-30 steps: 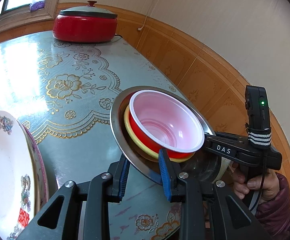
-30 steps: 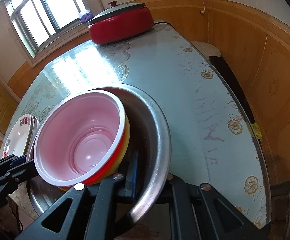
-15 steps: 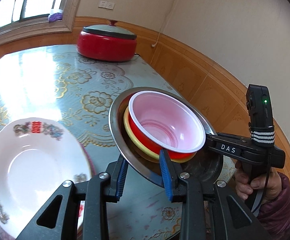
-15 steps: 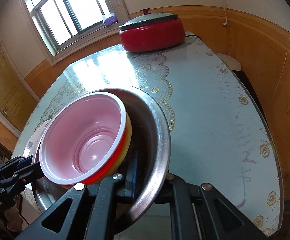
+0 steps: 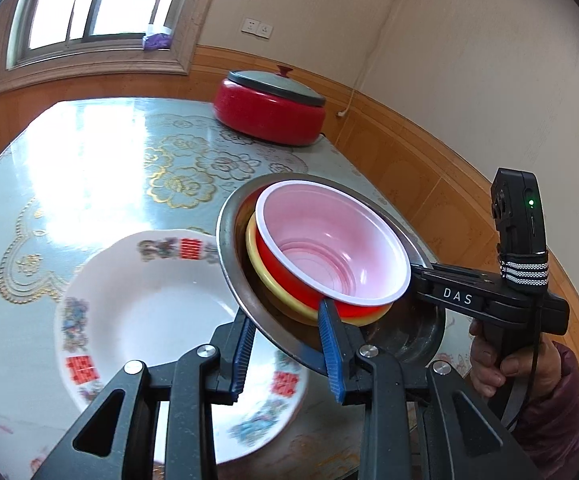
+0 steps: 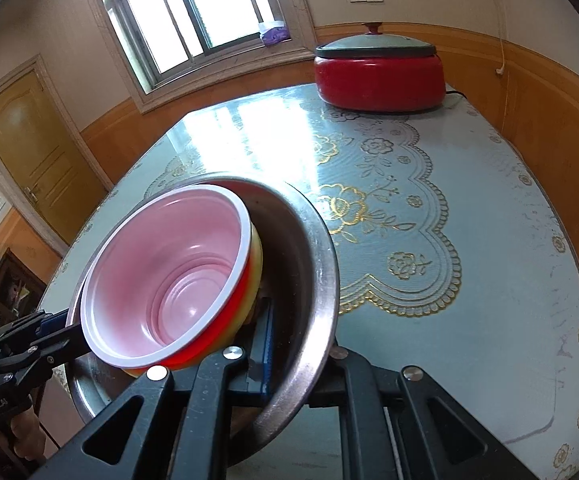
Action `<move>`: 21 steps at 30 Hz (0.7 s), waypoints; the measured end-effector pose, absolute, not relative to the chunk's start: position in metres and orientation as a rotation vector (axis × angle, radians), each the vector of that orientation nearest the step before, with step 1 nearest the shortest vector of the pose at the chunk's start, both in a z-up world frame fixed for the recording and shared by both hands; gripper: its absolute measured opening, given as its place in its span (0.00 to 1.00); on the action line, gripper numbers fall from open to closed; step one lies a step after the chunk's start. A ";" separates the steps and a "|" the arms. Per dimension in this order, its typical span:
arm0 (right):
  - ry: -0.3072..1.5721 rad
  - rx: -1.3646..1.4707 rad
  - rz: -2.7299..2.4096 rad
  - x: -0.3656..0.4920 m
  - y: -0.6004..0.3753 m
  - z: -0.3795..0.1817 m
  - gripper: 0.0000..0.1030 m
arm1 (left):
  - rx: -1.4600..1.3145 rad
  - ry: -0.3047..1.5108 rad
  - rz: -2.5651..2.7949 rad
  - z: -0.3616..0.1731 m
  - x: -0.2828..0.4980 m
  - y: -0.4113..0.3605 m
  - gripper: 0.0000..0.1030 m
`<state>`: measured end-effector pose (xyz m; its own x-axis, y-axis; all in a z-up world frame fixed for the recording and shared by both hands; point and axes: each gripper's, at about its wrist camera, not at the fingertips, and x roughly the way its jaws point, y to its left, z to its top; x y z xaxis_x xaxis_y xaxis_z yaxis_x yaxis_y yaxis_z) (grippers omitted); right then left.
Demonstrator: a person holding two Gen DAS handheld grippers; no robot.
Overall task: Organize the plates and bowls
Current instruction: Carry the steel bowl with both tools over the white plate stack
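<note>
both claws (image 5: 287, 346) (image 6: 301, 354) pinch one steel basin (image 5: 241, 280) holding two bowls (image 5: 329, 248).

- Daylight came through the window (image 5: 97, 4), which was blown out to white.
- Strong glare lay across the glossy tabletop (image 5: 89, 168).
- Fisheye distortion bent the walls, and the corners went black.
- The floral plate (image 5: 137, 320) looked slightly blurred near its lower rim.

Each wrist camera sits close behind its jaws, angled down over the tabletop (image 5: 89, 168). Both views share the steel bowl (image 5: 245, 304) between the jaws and the red pot (image 6: 377, 80) beyond.
</note>
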<state>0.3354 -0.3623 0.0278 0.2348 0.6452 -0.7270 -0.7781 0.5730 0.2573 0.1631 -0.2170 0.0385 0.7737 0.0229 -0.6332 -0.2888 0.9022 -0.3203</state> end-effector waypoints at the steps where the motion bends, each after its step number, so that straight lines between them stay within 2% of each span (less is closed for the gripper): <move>1: 0.902 -0.177 0.991 0.331 -0.356 0.028 0.10 | -0.422 0.668 0.181 0.039 0.157 -0.211 0.30; 11: 0.912 -0.208 1.044 0.289 -0.297 0.008 0.10 | -0.445 0.680 0.243 0.025 0.108 -0.160 0.30; 21: 0.945 -0.294 1.047 0.277 -0.272 -0.013 0.13 | -0.494 0.714 0.277 0.003 0.098 -0.140 0.31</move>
